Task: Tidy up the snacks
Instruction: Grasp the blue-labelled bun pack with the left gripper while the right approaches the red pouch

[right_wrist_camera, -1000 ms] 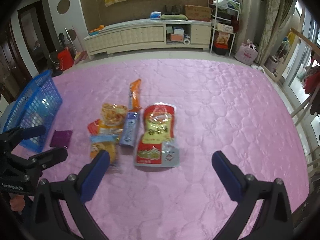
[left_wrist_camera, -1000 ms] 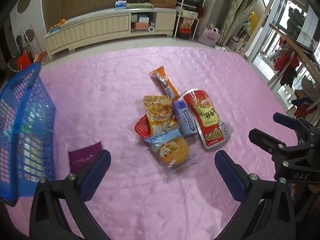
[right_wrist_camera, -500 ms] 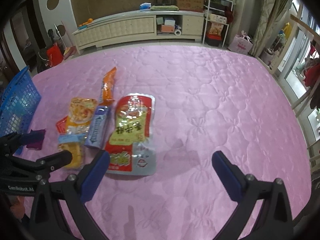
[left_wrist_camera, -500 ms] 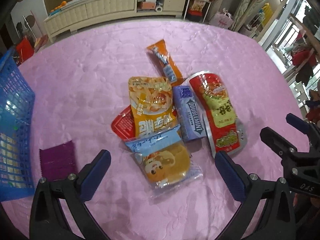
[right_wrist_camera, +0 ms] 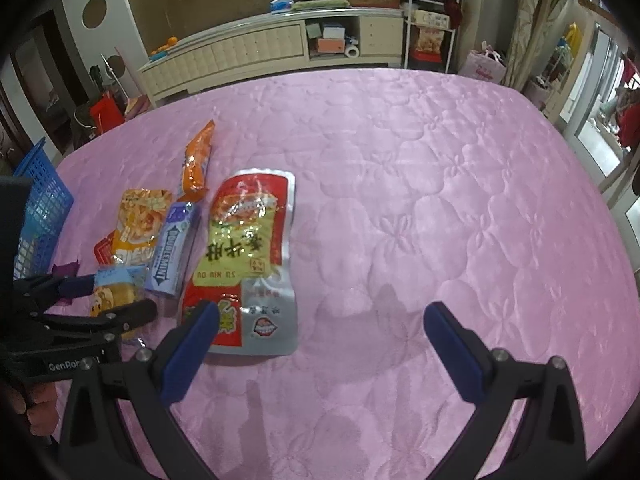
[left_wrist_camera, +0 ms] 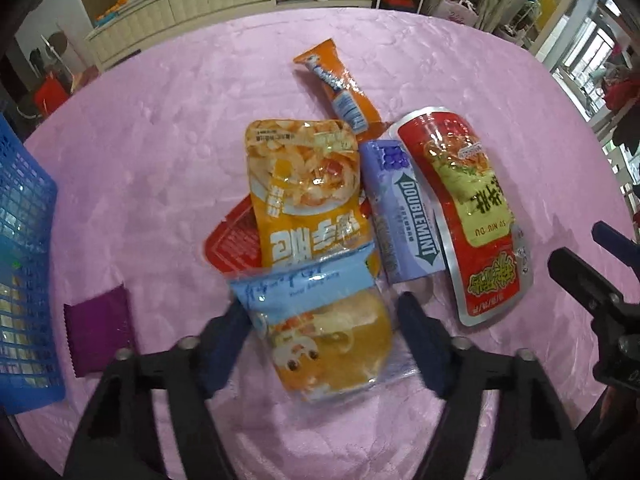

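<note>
As fingers [left_wrist_camera: 224, 344] close, pastry packet [left_wrist_camera: 320, 328] between

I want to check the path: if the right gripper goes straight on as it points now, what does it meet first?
Probably the bare pink quilt: nothing lies between the open right gripper. The red and silver pouch sits just beside its left finger; depth is unclear.

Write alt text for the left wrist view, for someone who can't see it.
The left gripper is closing around a clear-wrapped bun packet with a blue label on a pink quilted cover. Beyond it lie a yellow snack pouch, a Doublemint pack, a red pouch and an orange stick packet; a blue basket stands at the left edge.
</note>
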{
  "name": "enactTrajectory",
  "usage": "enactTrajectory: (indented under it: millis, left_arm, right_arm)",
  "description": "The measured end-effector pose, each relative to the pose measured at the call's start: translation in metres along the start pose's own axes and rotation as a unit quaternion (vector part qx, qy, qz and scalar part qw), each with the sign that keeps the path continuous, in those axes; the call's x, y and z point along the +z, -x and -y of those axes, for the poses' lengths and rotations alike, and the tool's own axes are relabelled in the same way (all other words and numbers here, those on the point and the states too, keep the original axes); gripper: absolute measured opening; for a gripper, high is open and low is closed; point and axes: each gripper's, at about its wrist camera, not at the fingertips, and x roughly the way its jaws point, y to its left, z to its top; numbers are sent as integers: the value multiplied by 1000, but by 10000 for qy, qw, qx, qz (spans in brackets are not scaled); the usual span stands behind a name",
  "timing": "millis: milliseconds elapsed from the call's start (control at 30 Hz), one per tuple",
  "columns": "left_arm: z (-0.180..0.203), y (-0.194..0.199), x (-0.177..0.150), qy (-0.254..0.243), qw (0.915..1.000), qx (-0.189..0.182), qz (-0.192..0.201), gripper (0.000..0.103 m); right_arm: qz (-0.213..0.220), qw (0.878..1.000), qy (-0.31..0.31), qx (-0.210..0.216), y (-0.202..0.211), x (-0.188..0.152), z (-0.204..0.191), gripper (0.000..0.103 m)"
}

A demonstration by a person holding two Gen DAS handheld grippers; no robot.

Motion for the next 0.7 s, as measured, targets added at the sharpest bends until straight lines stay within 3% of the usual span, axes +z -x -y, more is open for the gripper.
enactTrajectory:
  millis: [133, 367, 500, 700]
  left_arm:
    - [-8, 6, -6, 25, 9998, -171, 19, 52]
    - [-24, 38, -22, 64, 9988, -176, 444, 52]
    - [-32, 53, -20, 23, 9969, -247, 751, 52]
    - [-37, 53, -6, 120, 9954, -341, 882, 52]
  right_arm:
    - [-54, 9999, -54, 137, -2, 1, -1, 103]
    - [-119, 9995, -68, 297, -7, 15, -10, 103]
    - [-155, 9994, 30, 317, -14, 26, -19, 103]
    - [-319, 9990, 209, 240, -34, 37, -35, 103]
